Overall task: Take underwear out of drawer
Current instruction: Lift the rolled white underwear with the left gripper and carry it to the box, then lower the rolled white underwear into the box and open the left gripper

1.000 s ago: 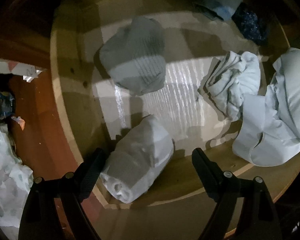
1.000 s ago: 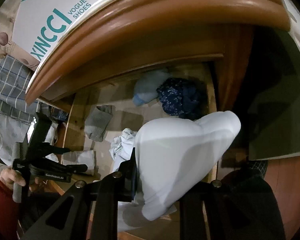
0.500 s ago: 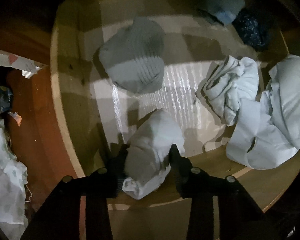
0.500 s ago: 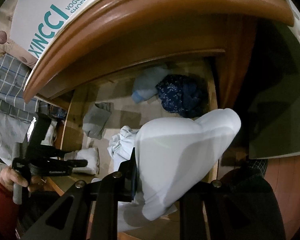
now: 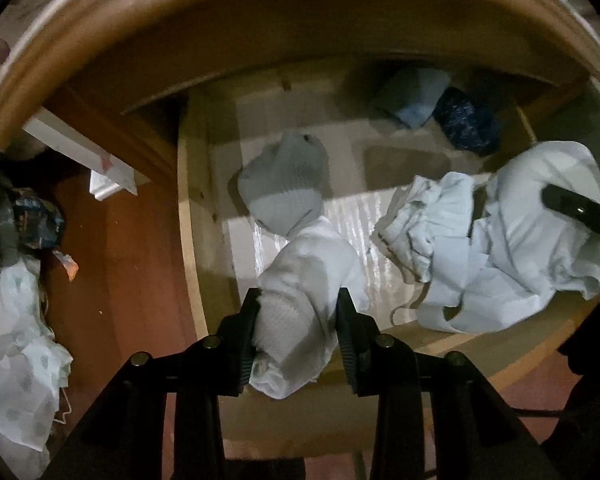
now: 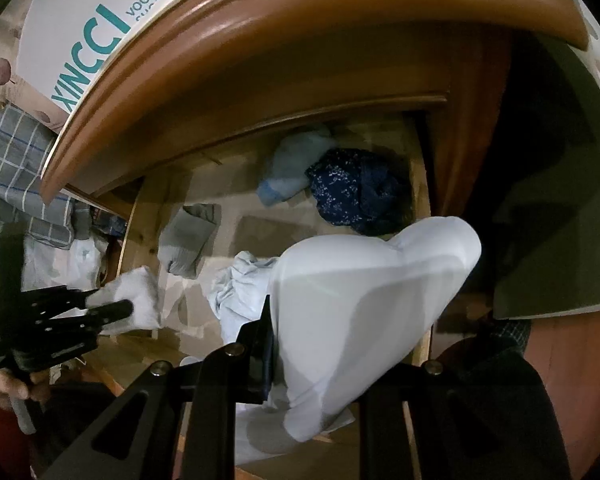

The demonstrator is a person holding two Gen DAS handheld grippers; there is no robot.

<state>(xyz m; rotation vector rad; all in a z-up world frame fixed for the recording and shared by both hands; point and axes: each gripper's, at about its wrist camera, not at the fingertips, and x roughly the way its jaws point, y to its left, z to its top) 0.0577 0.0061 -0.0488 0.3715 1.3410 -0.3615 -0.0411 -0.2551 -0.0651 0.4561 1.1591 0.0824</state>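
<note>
My left hand-held gripper point(image 5: 296, 336) is clenched on a rolled white bundle point(image 5: 304, 280) of cloth, one pad on each side of it; the bundle hangs over the near left corner of the open wooden drawer point(image 5: 192, 216), and I cannot tell whether its lower end touches the rim; from the right wrist view the same bundle point(image 6: 134, 298) sticks out past the black fingers of that gripper point(image 6: 108, 308), and a hand point(image 6: 4, 382) with a red sleeve holds the handle at the near left.

My right hand-held gripper point(image 6: 324, 360) is clamped shut on white underwear point(image 6: 364, 304); the cloth bulges up and over the fingers and hides the right one; the garment is held over the near right part of the drawer, and from the left wrist view it point(image 5: 540, 236) drapes down onto the drawer's near rim.

Inside the drawer a grey sock ball point(image 5: 284, 184) lies just beyond the white bundle at the left; a crumpled pale garment point(image 5: 428, 216) lies in the middle, touching the underwear; at the far right a light blue piece point(image 5: 412, 100) lies beside a dark blue patterned piece point(image 5: 468, 126), the two touching; the drawer floor between them is bare.

Above the drawer curves the brown edge of the cabinet top point(image 6: 300, 36); a white shoe box point(image 6: 100, 12) with teal lettering sits on it at the far left; left of the drawer, on the red-brown floor point(image 5: 120, 264), lie a pale dotted cloth point(image 5: 16, 360) and a checked cloth point(image 6: 16, 168).
</note>
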